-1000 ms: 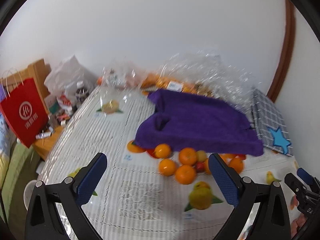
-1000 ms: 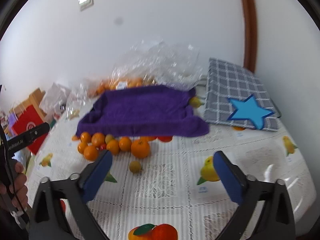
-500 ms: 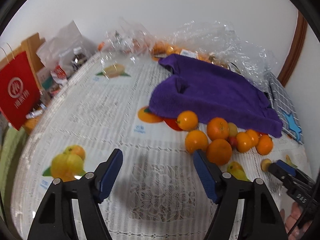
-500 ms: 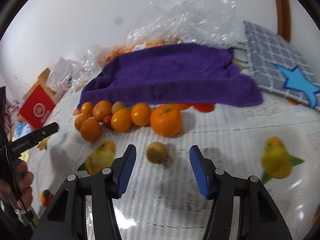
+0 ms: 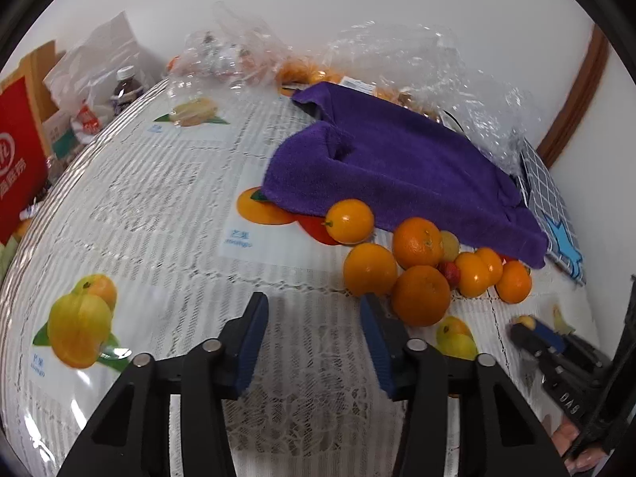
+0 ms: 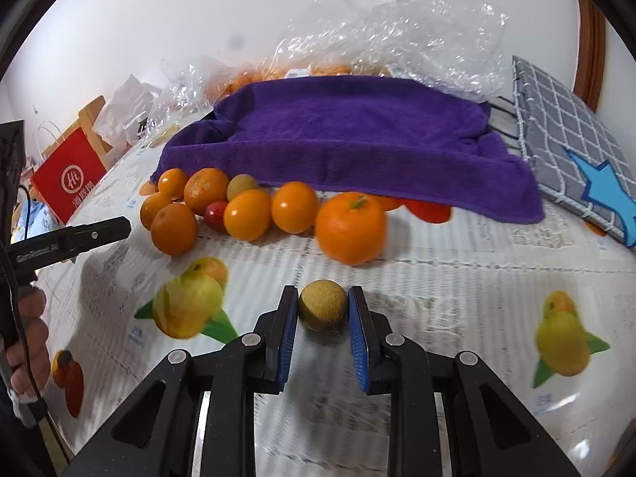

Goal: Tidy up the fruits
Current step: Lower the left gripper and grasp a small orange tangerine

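The right tool [image 6: 322,310] has just closed on a small yellow-brown fruit [image 6: 322,311] at six o'clock on the bench [image 6: 457,262]; oranges [image 6: 349,227] line a purple towel [image 6: 349,135] at twelve.

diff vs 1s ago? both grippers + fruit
Both grippers came down toward the tablecloth. The right gripper has just closed on the small yellow-brown fruit. The left gripper has been closing with nothing between its fingers. Orange pile and purple towel unchanged.
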`<move>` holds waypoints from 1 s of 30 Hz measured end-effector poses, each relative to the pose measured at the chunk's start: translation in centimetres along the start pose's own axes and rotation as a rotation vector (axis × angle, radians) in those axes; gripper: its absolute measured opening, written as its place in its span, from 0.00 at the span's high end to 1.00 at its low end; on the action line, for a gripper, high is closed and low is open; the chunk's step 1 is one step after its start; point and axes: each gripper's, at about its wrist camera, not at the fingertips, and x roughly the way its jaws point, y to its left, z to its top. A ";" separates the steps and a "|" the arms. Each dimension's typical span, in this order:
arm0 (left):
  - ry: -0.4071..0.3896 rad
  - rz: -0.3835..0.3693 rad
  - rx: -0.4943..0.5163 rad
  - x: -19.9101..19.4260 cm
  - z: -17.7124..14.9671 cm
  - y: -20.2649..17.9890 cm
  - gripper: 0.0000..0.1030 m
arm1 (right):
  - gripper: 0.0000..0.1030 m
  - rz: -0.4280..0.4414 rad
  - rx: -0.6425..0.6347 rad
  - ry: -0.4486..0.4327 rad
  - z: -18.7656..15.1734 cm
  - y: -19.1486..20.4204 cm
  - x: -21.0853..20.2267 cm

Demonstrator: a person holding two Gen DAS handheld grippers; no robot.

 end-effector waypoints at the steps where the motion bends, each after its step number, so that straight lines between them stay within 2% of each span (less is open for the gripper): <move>1: 0.001 0.001 0.012 0.2 0.0 -0.2 0.58 | 0.75 -0.010 0.000 -0.011 0.0 -0.4 -0.3; 7: 0.009 -0.010 0.048 1.1 0.2 -1.3 0.59 | 0.75 -0.080 0.025 -0.037 -0.2 -3.4 -1.0; 11: 0.004 0.004 0.089 1.7 0.5 -2.1 0.59 | 0.75 -0.041 0.093 -0.024 -0.3 -5.4 -1.0; 16: -0.011 0.014 0.106 2.4 1.2 -2.7 0.59 | 0.75 -0.018 0.095 -0.032 -0.2 -5.5 -0.9; 18: -0.019 0.018 0.105 2.6 1.4 -2.9 0.60 | 0.75 -0.020 0.091 -0.026 -0.2 -5.4 -0.7; 19: -0.023 0.017 0.106 2.6 1.4 -3.0 0.64 | 0.75 -0.021 0.090 -0.025 -0.3 -5.2 -0.7; 20: -0.026 0.007 0.108 2.6 1.3 -3.0 0.67 | 0.75 -0.018 0.089 -0.025 -0.3 -5.2 -0.7; 23: -0.027 -0.009 0.099 2.6 1.3 -2.8 0.68 | 0.75 -0.004 0.089 -0.026 -0.3 -5.3 -0.7; 30: -0.071 -0.093 0.013 1.7 1.2 -1.2 0.68 | 0.75 0.026 0.096 -0.054 -0.5 -5.5 -1.2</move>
